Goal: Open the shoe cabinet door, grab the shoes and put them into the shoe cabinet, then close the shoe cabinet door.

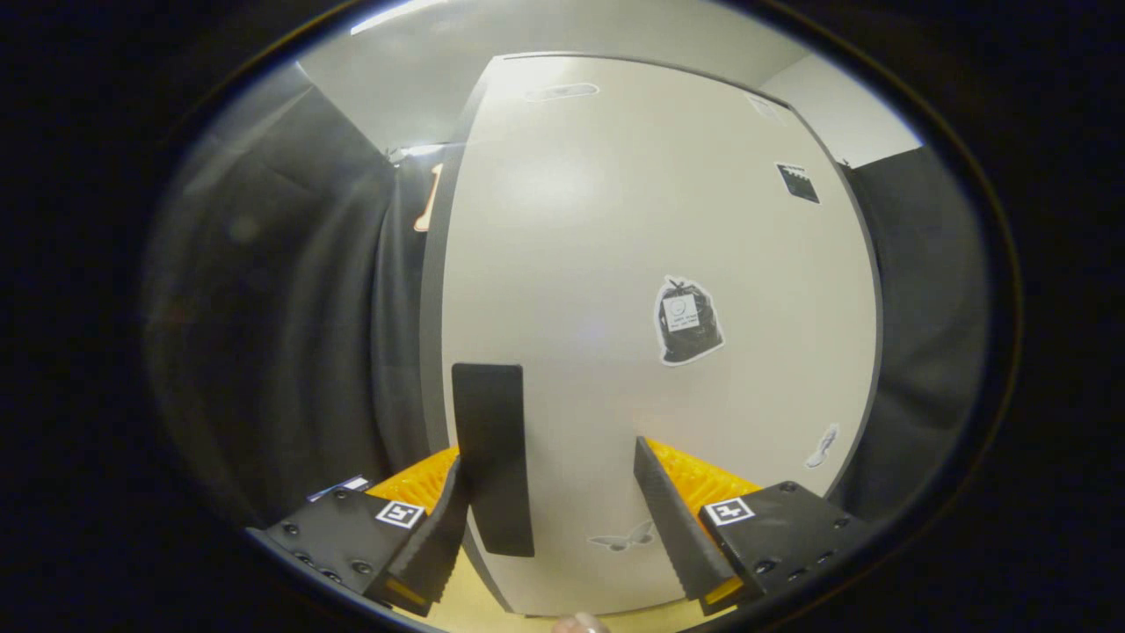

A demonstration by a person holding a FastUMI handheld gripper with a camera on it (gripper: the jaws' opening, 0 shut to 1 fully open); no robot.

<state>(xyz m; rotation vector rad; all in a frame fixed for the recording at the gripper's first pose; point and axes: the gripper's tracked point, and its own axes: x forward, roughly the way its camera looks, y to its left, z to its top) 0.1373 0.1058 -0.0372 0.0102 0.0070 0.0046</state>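
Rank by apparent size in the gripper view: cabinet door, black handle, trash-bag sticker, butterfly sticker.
1. Cabinet door, by far the largest.
2. Black handle, just ahead of the open hand-held gripper; its nearness may exaggerate it.
3. Trash-bag sticker.
4. Butterfly sticker, smallest and faint.

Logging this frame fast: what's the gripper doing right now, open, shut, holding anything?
Gripper: open, holding nothing; the black rectangular handle on the pale grey cabinet door sits between its fingers, beside the left one; contact cannot be told.
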